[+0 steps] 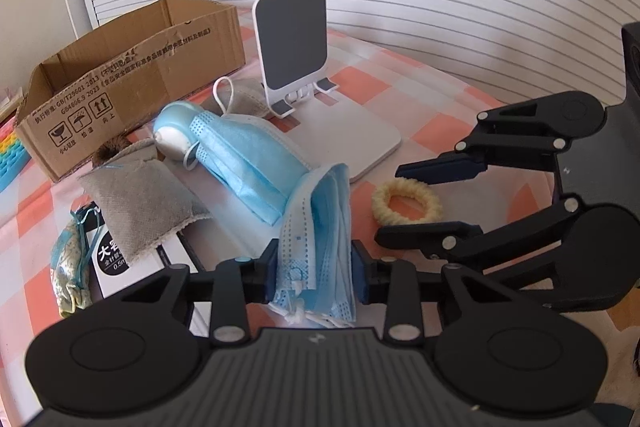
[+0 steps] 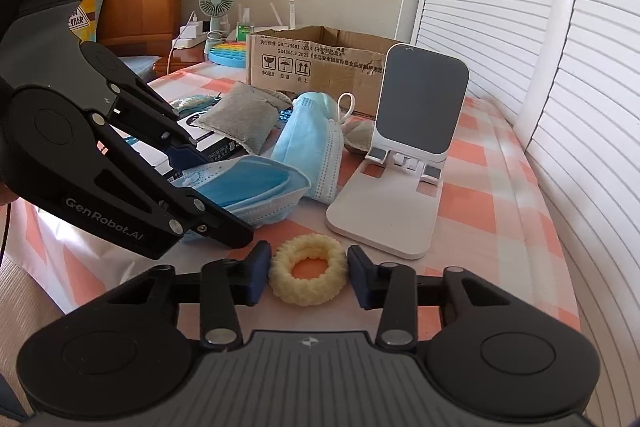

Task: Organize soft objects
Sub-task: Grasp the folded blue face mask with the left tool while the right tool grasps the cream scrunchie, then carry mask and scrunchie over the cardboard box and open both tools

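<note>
1. Your left gripper [image 1: 314, 273] is pinching a bunch of blue face masks [image 1: 320, 247] above the checked cloth [image 1: 440, 95].
2. Your right gripper [image 2: 308, 277] is straddling the yellow scrunchie [image 2: 307, 275], left pad touching, right pad apart.

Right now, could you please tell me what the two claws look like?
Both are matte black linkage claws with silver rivets, round pivot discs and dark blue fingertip pads. The left claw carries white "GenRobot.AI" lettering on its arm; the right claw has a ribbed grey body bearing a small white logo.
</note>
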### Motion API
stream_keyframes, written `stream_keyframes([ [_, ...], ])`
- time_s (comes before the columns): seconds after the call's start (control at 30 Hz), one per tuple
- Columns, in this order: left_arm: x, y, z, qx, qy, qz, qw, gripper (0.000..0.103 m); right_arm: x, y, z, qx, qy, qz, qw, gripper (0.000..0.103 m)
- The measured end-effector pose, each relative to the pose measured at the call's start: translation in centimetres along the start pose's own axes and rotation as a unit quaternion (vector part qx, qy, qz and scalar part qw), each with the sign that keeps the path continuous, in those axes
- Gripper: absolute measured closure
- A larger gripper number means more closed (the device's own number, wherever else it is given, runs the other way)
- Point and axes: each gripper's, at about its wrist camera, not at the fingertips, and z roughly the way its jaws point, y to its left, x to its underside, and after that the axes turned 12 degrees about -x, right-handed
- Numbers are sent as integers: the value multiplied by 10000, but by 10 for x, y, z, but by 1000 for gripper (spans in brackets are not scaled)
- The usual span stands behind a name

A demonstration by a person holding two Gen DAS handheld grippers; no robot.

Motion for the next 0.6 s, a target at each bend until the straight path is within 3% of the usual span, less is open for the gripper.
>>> stream_keyframes([
  [0.07, 0, 1, -1, 17, 16, -40, 10000, 71, 0, -1, 0, 1, 9, 59, 10000, 66],
  [0.6, -2, 13, -39, 164, 179, -530, 9983, 71, -17, 3, -24, 7, -67, 19, 10000, 66],
])
